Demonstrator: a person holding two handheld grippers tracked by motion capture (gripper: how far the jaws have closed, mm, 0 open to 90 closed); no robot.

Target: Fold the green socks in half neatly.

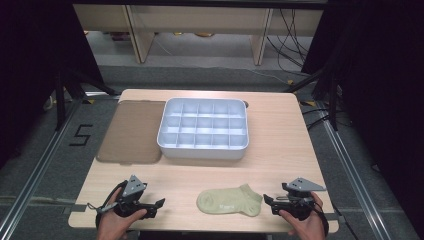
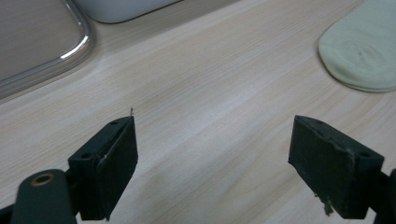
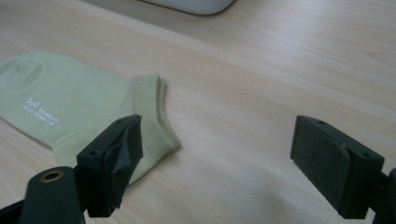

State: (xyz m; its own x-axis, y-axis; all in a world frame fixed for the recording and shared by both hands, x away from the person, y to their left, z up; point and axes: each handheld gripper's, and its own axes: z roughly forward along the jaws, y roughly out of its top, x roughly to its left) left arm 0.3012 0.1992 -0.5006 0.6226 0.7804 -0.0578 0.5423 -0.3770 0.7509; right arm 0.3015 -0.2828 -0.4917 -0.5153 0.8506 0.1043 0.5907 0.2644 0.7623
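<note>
At the bottom edge of the high view, 2 hands hold the grippers on the near strip of the wooden table: the left gripper at lower left, the right gripper at lower right. Both sets of jaws stand spread wide and released, with nothing between them.

The pale green ankle sock lies flat between the 2 grippers, low in the frame, its cuff turned toward the right gripper. Above it, in the middle of the frame, sits the white divided organizer tray, with a translucent brown lid touching its left side.

Risks, as I judge them: the sock is thin and lies flat, so a pinch could slide over the fabric, or catch only 1 layer of the cuff and let the sock unfold. The tray cells look narrow, so a loose sock may hang over the dividers.

The right gripper view shows the ribbed cuff and a small white printed logo on the sock, just past its left jaw. The left gripper view catches the rounded toe end of the sock at upper right and the lid's clear raised rim at upper left.
</note>
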